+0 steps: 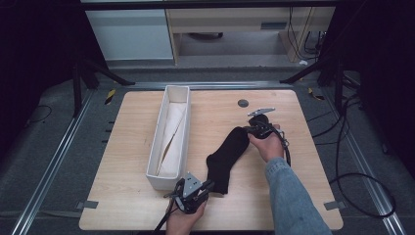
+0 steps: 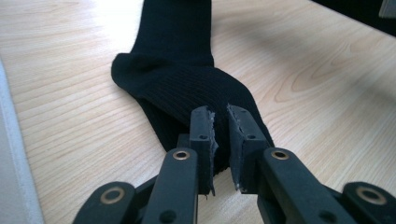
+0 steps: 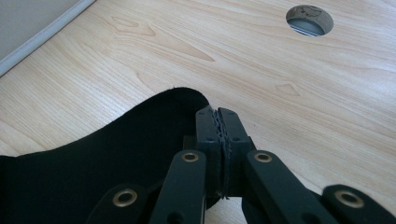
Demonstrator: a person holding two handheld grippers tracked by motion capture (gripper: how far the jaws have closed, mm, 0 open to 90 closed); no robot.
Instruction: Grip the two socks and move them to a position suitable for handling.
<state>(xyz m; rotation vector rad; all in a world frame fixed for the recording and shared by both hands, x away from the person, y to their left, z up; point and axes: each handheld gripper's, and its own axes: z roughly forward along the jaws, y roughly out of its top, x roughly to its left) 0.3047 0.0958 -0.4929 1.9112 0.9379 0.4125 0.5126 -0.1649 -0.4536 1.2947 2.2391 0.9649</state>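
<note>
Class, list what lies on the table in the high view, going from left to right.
White box holding a pale sock → left gripper → black sock → right gripper.

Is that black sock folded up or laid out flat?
Laid out flat: the black sock lies stretched along the table, heel bend showing, unfolded.

Overall light: the table [image 1: 274, 196] was evenly lit from above; the surroundings stayed dark.
Glare: a pale sheen lay on the wood at the top left of the left gripper view.
Shadows: soft, close under the sock [image 1: 226, 156].
Detail: the sock's black swallowed texture in the high view.
Focus: near jaws were slightly soft in both gripper views.
</note>
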